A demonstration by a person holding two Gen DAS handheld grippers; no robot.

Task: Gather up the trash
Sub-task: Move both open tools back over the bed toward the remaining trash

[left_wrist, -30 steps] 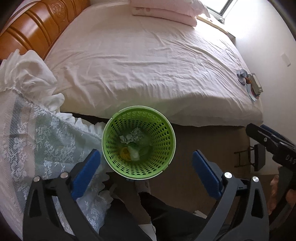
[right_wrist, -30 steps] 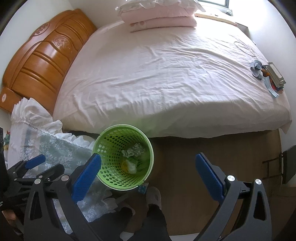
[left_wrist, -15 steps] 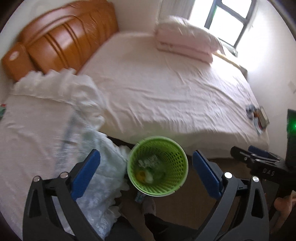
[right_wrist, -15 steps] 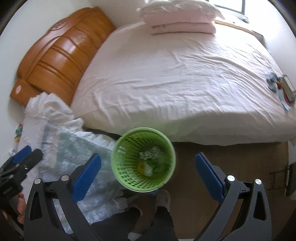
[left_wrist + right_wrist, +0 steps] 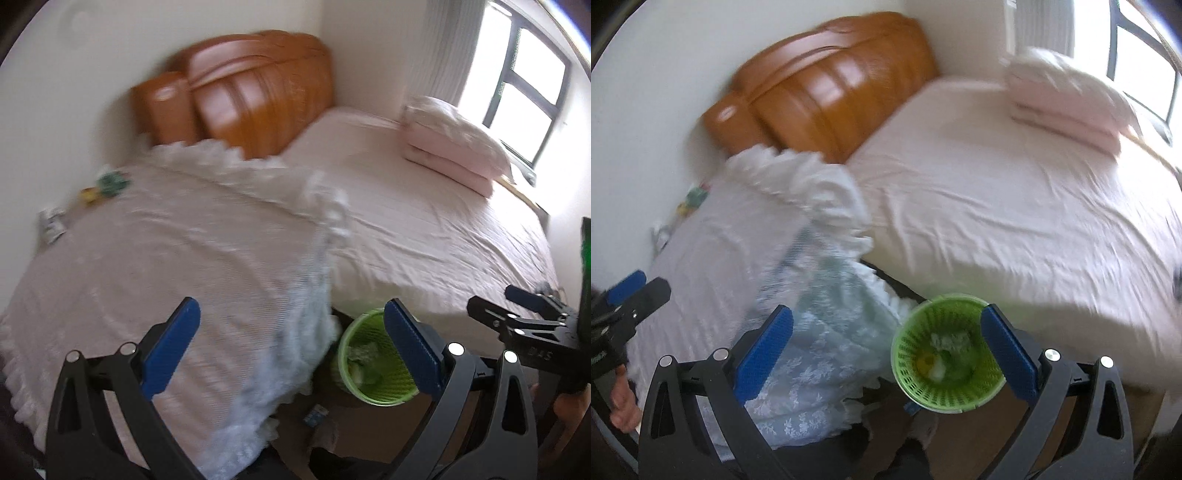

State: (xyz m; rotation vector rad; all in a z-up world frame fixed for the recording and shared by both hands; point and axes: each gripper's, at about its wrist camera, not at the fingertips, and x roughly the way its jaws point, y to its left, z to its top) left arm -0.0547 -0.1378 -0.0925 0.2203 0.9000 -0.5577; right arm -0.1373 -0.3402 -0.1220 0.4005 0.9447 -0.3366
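A green perforated bin [image 5: 373, 360] [image 5: 945, 358] with crumpled scraps inside stands on the floor between the bed and a lace-covered table. Small trash items lie at the table's far left by the wall: a green piece [image 5: 110, 181], a yellow piece [image 5: 89, 195] and a white crumpled piece [image 5: 51, 225]; they show blurred in the right wrist view as trash [image 5: 692, 201]. My left gripper [image 5: 291, 347] hangs open and empty above the table's near edge. My right gripper [image 5: 886, 356] is open and empty, its right finger just over the bin's rim.
A white lace cloth covers the table [image 5: 166, 266] [image 5: 746, 258]. A pink bed [image 5: 424, 229] with a wooden headboard [image 5: 258, 92] and folded pillows [image 5: 454, 144] fills the right. A small blue wrapper [image 5: 316, 413] lies on the floor by a person's foot. Both views are motion-blurred.
Both views have swung up and to the left; the bin slid toward the lower right and the lace-covered table with its trash came into sight. Both grippers stayed open.
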